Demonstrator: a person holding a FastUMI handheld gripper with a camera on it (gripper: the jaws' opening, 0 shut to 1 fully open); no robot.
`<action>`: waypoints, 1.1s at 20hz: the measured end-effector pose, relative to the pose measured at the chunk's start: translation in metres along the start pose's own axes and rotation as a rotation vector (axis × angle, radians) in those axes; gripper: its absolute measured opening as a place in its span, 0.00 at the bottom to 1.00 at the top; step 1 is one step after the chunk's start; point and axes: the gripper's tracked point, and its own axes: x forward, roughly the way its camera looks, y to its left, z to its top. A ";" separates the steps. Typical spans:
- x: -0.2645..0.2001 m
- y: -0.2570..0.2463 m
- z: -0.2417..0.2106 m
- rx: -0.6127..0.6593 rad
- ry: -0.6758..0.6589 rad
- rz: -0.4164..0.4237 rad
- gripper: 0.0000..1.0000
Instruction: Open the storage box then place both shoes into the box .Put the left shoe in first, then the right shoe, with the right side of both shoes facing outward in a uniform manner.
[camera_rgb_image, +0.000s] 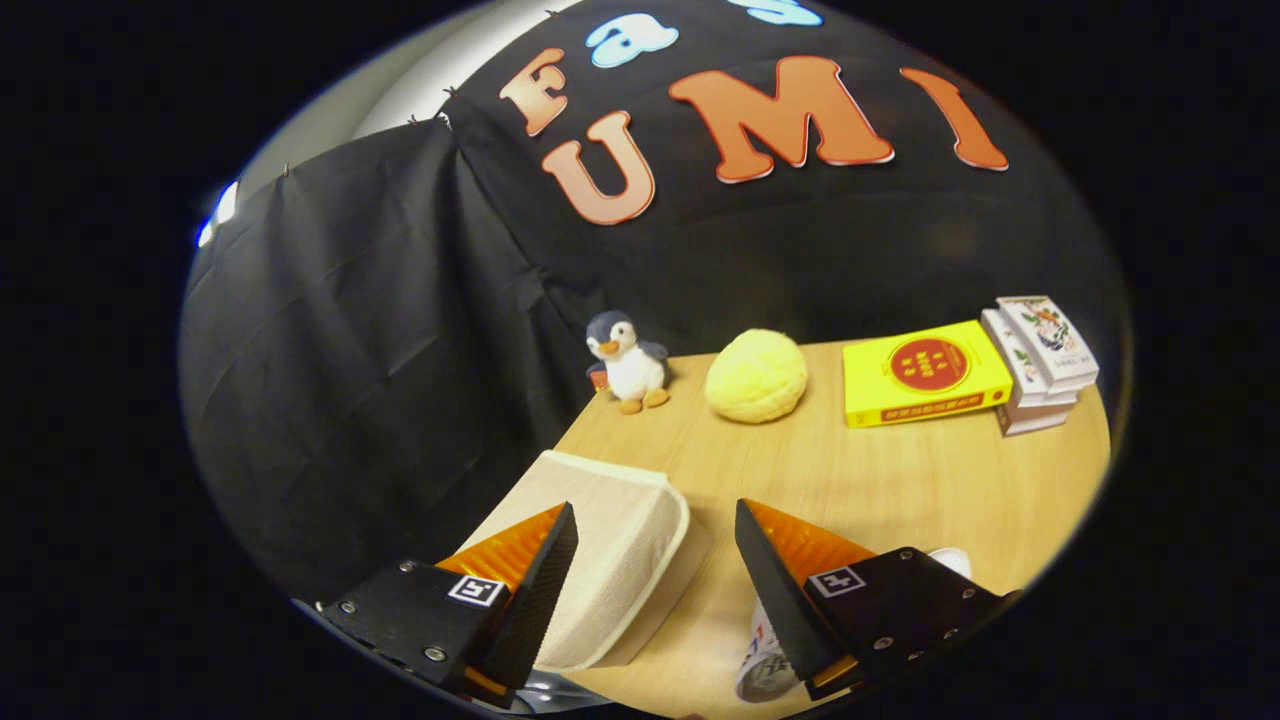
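A beige fabric storage box (610, 540) with a pale trimmed lid lies closed on the wooden table (880, 490), its near part under my left finger. My gripper (655, 525) hovers above it, open, with nothing between the fingers. Under my right finger (775, 585) a bit of a white shoe (765, 665) peeks out, mostly hidden.
At the table's far edge stand a penguin plush (627, 362), a round yellow plush (756, 376), a yellow book (922, 372) and a stack of white boxes (1040, 360). The table's left edge drops off beside the storage box.
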 end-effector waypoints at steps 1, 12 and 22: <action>0.007 0.004 -0.012 0.043 0.045 0.025 0.95; 0.076 0.015 -0.095 0.340 0.282 0.143 0.95; 0.055 0.031 -0.055 0.534 0.209 0.246 0.70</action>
